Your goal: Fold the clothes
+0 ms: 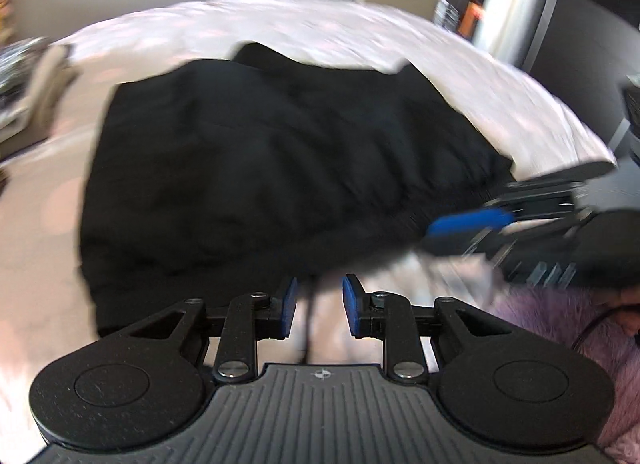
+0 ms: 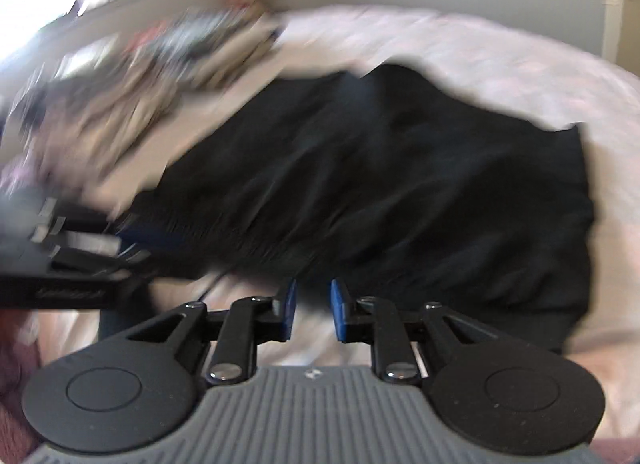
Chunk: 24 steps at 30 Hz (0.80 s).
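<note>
A black garment (image 1: pixel 280 167) lies spread and rumpled on a bed with a pale pink-white sheet (image 1: pixel 320 27). Its near hem sits just beyond my left gripper (image 1: pixel 319 298), which is open, blue pads apart, with a thin dark cord hanging in the gap. In the right wrist view the same garment (image 2: pixel 400 191) fills the middle, and my right gripper (image 2: pixel 314 298) is open at its near edge with nothing between the pads. The right gripper (image 1: pixel 472 223) also shows at the garment's right corner, and the left gripper (image 2: pixel 80 260) at its left. Both views are blurred.
A cluttered pile of items (image 2: pixel 160 63) sits at the bed's far left side. A purple fuzzy fabric (image 1: pixel 560 328) lies at the near right. Shelves with books (image 1: pixel 460 11) and a grey door frame (image 1: pixel 548 3) stand behind the bed.
</note>
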Each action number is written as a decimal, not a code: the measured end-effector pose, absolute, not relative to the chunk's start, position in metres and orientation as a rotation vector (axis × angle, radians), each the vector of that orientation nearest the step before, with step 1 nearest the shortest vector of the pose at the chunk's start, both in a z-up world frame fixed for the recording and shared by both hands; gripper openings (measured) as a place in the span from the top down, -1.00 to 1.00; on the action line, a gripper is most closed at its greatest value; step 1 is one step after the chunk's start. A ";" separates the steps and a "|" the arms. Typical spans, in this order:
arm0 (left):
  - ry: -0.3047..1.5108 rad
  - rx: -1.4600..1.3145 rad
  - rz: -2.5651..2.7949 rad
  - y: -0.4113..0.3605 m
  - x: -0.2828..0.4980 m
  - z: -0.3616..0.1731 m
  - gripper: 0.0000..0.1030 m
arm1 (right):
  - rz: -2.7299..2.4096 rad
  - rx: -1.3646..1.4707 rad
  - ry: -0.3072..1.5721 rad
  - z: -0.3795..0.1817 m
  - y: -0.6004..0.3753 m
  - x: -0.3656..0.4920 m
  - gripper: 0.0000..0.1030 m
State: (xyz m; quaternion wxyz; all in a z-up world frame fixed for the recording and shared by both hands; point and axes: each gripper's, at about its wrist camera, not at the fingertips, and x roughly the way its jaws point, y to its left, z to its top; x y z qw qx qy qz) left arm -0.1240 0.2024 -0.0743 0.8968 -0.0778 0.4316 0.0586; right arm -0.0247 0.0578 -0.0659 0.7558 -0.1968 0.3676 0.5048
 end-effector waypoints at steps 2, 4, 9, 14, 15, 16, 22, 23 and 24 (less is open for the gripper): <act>0.935 -0.166 0.106 0.198 -0.111 -0.084 0.56 | 1.093 -0.568 0.803 -0.076 0.075 -0.037 0.58; 0.946 -0.197 0.108 0.199 -0.102 -0.093 0.56 | 1.085 -0.628 0.792 -0.080 0.084 -0.041 0.58; 0.860 -0.224 0.133 0.206 -0.101 -0.094 0.56 | 1.027 -0.526 0.766 -0.078 0.083 -0.025 0.57; 0.791 -0.137 0.145 0.203 -0.098 -0.086 0.56 | 1.044 -0.462 0.768 -0.079 0.083 -0.016 0.24; 0.796 -0.114 0.141 0.202 -0.096 -0.086 0.56 | 1.050 -0.475 0.764 -0.079 0.085 -0.016 0.22; 0.802 -0.092 0.134 0.201 -0.094 -0.087 0.56 | 1.056 -0.492 0.762 -0.080 0.087 -0.017 0.21; 0.835 0.038 0.082 0.200 -0.088 -0.096 0.56 | 1.016 -0.596 0.775 -0.087 0.100 -0.018 0.20; 0.839 0.058 0.069 0.201 -0.088 -0.098 0.56 | 1.014 -0.604 0.773 -0.088 0.101 -0.017 0.21; 0.846 0.074 0.052 0.202 -0.089 -0.100 0.56 | 1.015 -0.611 0.777 -0.089 0.103 -0.015 0.21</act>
